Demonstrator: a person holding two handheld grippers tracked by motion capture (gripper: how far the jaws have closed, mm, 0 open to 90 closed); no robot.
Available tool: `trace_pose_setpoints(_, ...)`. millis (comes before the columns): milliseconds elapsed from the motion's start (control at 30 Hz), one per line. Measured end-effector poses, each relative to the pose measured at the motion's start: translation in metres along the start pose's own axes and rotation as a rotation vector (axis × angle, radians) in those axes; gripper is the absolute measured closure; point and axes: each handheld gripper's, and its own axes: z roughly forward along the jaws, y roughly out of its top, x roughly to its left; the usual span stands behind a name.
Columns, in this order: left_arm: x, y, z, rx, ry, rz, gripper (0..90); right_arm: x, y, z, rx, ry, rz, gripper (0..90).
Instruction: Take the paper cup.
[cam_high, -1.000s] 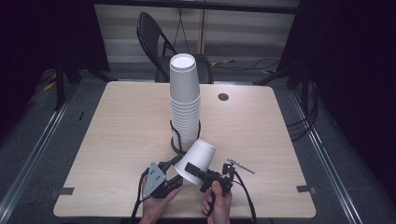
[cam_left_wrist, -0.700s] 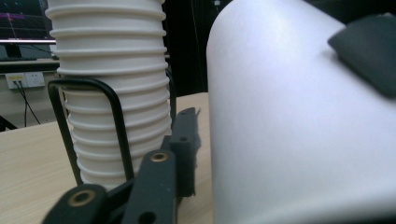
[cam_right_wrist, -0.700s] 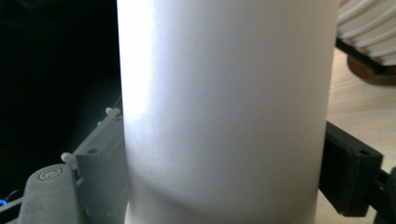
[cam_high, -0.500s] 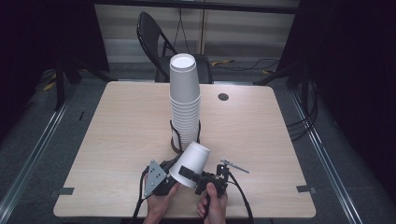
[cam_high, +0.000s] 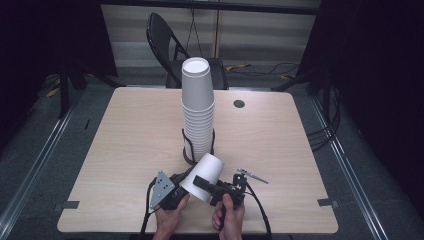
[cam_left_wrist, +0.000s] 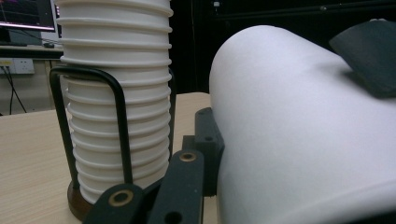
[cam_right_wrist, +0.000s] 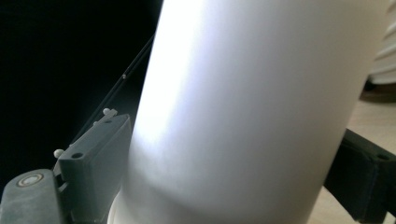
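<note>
1. Right gripper (cam_high: 202, 184) clamps the loose paper cup (cam_high: 202, 176), tilted at the near table (cam_high: 125, 150) edge.
2. Left gripper (cam_high: 181, 186) has just been closing onto the cup's rim.
3. Squeezing risks crushing it; swinging risks toppling the far cup stack (cam_high: 198, 110).

Loose cup's (cam_high: 202, 178) mouth hidden behind the grippers, stack's (cam_left_wrist: 116, 102) top cut off, person's forearms cropped below

Plain white paper cup (cam_high: 202, 175); plain white stack of cups (cam_high: 198, 107) in a black wire holder (cam_left_wrist: 114, 121) with dark brown base; pale wood-grain worktop (cam_high: 130, 135); black folding chair (cam_high: 162, 35) at twelve o'clock.
</note>
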Motion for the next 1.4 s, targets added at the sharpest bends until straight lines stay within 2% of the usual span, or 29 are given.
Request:
trace_pose_setpoints(133, 0.002, 0.001, 0.0, 0.026, -0.021, -0.031, 86.4, -0.001, 0.006, -0.002, -0.018, -0.019, -0.026, 8.9)
trace_pose_setpoints(367, 0.005, 0.002, -0.002, 0.06, -0.053, -0.039, 86.6, -0.003, 0.013, -0.005, -0.032, -0.033, -0.049, 8.8)
trace_pose_setpoints(433, 0.005, 0.003, -0.004, 0.064, -0.061, -0.041, 86.7, -0.003, 0.017, -0.007, -0.045, -0.057, -0.06, 9.0)
trace_pose_setpoints(500, 0.006, 0.004, -0.006, 0.076, -0.083, -0.028, 86.7, -0.003, 0.023, -0.01, -0.061, -0.067, -0.072, 9.6)
trace_pose_setpoints(633, 0.006, 0.008, -0.007, 0.125, -0.097, 0.005, 86.8, -0.005, 0.035, -0.018, -0.098, -0.082, -0.097, 9.7)
trace_pose_setpoints(800, 0.01, 0.017, -0.008, 0.194, -0.087, 0.05, 86.8, -0.004, 0.039, -0.032, -0.133, -0.097, -0.166, 9.7)
trace_pose_setpoints(900, 0.014, 0.019, -0.007, 0.214, -0.081, 0.048, 86.9, -0.003, 0.039, -0.037, -0.144, -0.093, -0.188, 9.7)
trace_pose_setpoints(967, 0.018, 0.021, -0.007, 0.228, -0.078, 0.03, 86.9, -0.003, 0.039, -0.04, -0.143, -0.105, -0.201, 9.7)
trace_pose_setpoints(1000, 0.02, 0.021, -0.008, 0.232, -0.074, 0.015, 87.0, -0.004, 0.037, -0.043, -0.136, -0.119, -0.238, 9.7)
trace_pose_setpoints(1033, 0.023, 0.022, -0.009, 0.242, -0.08, 0.007, 87.0, -0.004, 0.037, -0.043, -0.136, -0.119, -0.238, 9.7)
trace_pose_setpoints(1067, 0.026, 0.023, -0.009, 0.253, -0.09, -0.001, 86.9, -0.004, 0.035, -0.045, -0.136, -0.14, -0.258, 9.7)
trace_pose_setpoints(1167, 0.031, 0.026, -0.009, 0.289, -0.1, -0.015, 87.0, -0.005, 0.031, -0.049, -0.123, -0.148, -0.328, 9.7)
trace_pose_setpoints(1200, 0.032, 0.028, -0.008, 0.292, -0.101, -0.01, 86.9, -0.006, 0.03, -0.05, -0.117, -0.157, -0.345, 9.8)
trace_pose_setpoints(1300, 0.035, 0.034, -0.005, 0.348, -0.104, 0.017, 86.9, -0.006, 0.028, -0.05, -0.095, -0.178, -0.401, 13.7)
trace_pose_setpoints(1400, 0.036, 0.041, -0.002, 0.398, -0.115, 0.037, 86.9, -0.004, 0.025, -0.05, -0.106, -0.189, -0.463, 13.4)
